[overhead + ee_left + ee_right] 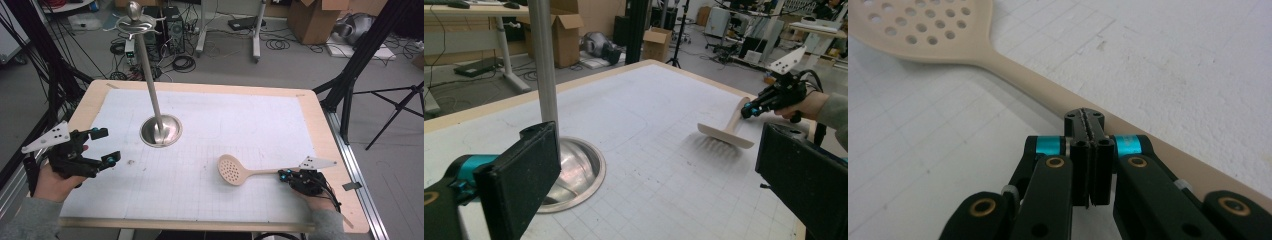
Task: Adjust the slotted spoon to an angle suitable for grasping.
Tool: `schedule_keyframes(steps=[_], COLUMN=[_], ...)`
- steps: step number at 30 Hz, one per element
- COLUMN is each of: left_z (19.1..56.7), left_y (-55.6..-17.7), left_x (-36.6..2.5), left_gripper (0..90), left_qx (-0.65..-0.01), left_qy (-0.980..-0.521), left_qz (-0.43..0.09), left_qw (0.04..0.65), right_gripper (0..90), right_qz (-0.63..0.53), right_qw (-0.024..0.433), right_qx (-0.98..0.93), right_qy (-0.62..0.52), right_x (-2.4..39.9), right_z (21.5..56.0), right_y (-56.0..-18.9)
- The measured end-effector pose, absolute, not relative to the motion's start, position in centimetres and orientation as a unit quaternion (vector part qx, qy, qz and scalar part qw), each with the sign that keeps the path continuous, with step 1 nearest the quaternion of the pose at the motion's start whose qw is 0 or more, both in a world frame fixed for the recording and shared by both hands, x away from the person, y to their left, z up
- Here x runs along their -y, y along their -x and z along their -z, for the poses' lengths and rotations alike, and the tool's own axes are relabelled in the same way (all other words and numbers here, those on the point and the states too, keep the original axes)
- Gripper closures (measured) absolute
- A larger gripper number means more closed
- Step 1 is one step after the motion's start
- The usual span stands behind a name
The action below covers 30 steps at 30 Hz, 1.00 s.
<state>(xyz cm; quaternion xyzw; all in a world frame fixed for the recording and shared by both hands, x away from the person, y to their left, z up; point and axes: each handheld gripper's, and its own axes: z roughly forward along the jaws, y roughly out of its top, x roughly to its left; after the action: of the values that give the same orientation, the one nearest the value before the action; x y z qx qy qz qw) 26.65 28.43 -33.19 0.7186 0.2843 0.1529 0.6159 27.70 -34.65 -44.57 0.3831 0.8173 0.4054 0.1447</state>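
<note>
Overhead, the high view shows the beige slotted spoon [239, 172] lying flat on the white worktop [210, 115], right of centre, its perforated bowl toward the steel stand [159, 127] and its handle running out to the right tool [289, 176]. That tool sits at the handle's end; the left tool [107, 146] waits well apart near the left edge, its jaws spread with nothing between them.

From the left gripper view, the wide-apart black jaws frame the stand's round base [574, 172] close by, and farther off the right tool [749, 108] meets the spoon's handle [735, 117], the bowl resting on the worktop.

Along the right gripper view, the right tool [1089, 122] has its jaws pressed together, pad to pad, with the handle [1048, 92] passing just behind the tips, not between them.

So the step looks like the approach to a pick-up. Next, I judge, the jaws must part, straddle the handle and close on it before any lift.
</note>
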Motion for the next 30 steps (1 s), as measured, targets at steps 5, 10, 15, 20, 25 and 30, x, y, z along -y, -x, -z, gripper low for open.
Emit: schedule_keyframes(steps=[5,10,15,20,25,30], left_z=[33.1,33.3,33.4,33.5,33.7,33.7], left_y=[-26.3,-26.0,-25.7,-25.1,-24.2,-23.2], left_x=[-28.8,-29.0,-29.3,-30.1,-31.2,-32.4], left_gripper=[4.7,4.7,4.7,4.7,4.7,4.7], left_qx=[-0.285,-0.289,-0.292,-0.299,-0.309,-0.32], left_qy=[-0.718,-0.72,-0.72,-0.719,-0.716,-0.711], left_qz=[-0.158,-0.158,-0.161,-0.166,-0.173,-0.182], left_qw=[0.615,0.611,0.609,0.605,0.601,0.599], right_gripper=[90.0,90.0,90.0,90.0,90.0,90.0], right_qz=[-0.41,-0.41,-0.41,-0.41,-0.41,-0.413], right_qw=[0.142,0.145,0.147,0.148,0.148,0.148], right_qx=[-0.813,-0.811,-0.809,-0.809,-0.809,-0.81], right_qy=[-0.388,-0.391,-0.395,-0.395,-0.394,-0.388], right_x=[34.4,34.3,33.9,32.9,31.8,30.8], right_z=[44.7,44.7,44.7,44.7,44.7,44.7], right_y=[-28.4,-29.0,-29.6,-30.8,-31.9,-33.0])
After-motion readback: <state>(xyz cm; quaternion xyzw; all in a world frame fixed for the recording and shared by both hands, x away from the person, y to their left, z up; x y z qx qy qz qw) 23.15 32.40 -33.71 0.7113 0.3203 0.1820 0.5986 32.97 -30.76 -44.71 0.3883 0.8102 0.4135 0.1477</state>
